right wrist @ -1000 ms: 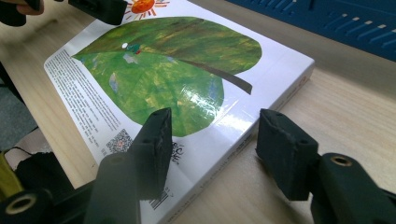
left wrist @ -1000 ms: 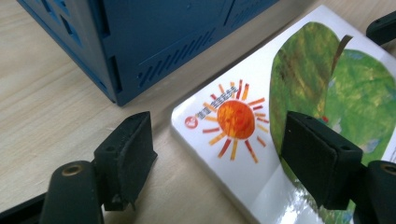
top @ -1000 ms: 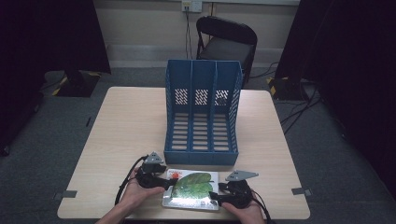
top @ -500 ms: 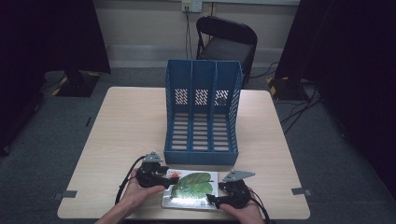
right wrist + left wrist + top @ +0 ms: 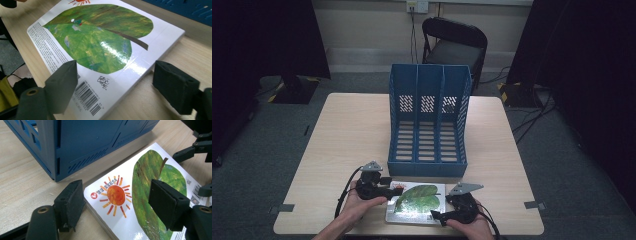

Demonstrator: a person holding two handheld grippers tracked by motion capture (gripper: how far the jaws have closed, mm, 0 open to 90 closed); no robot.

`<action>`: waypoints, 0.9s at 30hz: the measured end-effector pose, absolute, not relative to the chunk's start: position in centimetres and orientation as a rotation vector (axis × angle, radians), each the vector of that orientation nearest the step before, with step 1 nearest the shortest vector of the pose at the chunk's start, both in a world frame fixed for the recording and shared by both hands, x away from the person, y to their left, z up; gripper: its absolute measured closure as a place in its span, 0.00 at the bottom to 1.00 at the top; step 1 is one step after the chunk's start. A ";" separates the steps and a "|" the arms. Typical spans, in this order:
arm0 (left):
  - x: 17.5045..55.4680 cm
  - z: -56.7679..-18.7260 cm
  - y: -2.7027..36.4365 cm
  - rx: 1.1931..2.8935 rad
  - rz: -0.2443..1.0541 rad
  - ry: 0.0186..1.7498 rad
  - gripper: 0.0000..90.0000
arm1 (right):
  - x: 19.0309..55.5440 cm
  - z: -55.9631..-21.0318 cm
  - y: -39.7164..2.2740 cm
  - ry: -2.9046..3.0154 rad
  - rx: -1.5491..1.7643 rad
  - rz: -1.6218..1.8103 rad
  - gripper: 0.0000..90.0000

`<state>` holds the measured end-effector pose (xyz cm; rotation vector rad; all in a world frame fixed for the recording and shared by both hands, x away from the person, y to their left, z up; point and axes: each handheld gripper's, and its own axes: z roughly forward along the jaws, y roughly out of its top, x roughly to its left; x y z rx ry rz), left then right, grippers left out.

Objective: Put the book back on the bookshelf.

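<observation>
The book (image 5: 417,202) is lying just before the blue file rack (image 5: 428,120). It is being straddled, ungripped, by the left gripper (image 5: 120,205); the right gripper (image 5: 117,87) fingers have just been opening.

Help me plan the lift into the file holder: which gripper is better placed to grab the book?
Probably the left gripper: its open jaws straddle the book corner, nearest the blue file holder. The right gripper has just been opening, off the barcode corner.
</observation>
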<state>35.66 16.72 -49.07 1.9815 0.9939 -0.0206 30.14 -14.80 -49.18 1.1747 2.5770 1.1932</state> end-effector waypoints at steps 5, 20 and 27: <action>35.7 -48.9 16.8 1.963 -0.030 1.008 0.33 | 30.0 -49.3 -14.4 2.571 1.164 1.229 0.09; 35.4 -48.4 16.3 1.936 -0.048 0.959 0.32 | 27.7 -49.3 -15.4 2.590 1.186 1.207 0.13; 35.4 -48.2 16.5 1.916 -0.049 0.958 0.31 | 26.9 -49.6 -14.6 2.591 1.090 1.120 0.08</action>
